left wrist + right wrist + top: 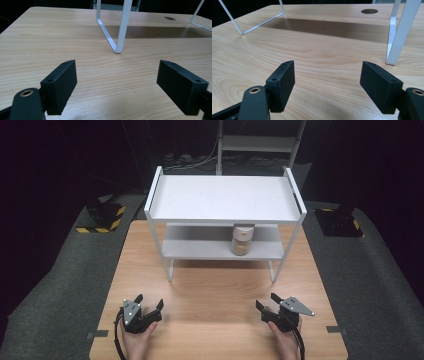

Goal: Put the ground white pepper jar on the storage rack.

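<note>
Two hand-held grippers rest at the near edge of a wooden bench, facing a white shelf rack that holds a jar.

Nothing looks begun: the left hand-held gripper [148, 307] at 7 o'clock and the right hand-held gripper [268, 305] at 5 o'clock both sit with jaws spread wide and empty. The jar [242, 239], pale-lidded with tan contents, stands upright on the lower shelf of the rack [165, 200] at 12 o'clock, well apart from both. The bench [215, 290] is light wood grain; grey padding flanks it, and the room beyond is dark.
</note>
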`<state>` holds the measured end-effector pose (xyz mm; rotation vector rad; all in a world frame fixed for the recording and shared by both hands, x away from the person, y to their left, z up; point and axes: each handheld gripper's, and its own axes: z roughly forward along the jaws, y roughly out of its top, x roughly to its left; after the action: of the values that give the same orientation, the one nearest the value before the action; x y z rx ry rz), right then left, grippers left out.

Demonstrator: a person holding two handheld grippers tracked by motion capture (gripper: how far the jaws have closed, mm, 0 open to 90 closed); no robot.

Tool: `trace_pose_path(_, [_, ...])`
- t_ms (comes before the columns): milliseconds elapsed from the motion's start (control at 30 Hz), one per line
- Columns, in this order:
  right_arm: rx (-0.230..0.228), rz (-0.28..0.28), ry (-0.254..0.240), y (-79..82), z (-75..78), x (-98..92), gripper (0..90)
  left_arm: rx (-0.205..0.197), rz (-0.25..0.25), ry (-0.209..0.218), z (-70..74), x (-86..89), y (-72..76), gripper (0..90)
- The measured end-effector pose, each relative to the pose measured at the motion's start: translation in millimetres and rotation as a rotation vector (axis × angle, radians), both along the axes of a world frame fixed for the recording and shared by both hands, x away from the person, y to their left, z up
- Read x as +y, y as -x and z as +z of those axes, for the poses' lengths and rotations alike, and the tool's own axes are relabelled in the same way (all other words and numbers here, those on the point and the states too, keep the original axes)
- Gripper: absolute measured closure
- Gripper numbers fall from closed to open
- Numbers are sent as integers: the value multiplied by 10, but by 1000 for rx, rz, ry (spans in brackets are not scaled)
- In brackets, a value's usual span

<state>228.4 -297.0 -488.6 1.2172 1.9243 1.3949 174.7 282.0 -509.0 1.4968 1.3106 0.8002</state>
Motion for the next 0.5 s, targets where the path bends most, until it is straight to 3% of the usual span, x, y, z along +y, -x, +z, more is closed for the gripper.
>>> trace_pose_path(500, [0, 4, 10, 0, 3, 12, 275, 3, -3, -5, 6, -5, -5, 166])
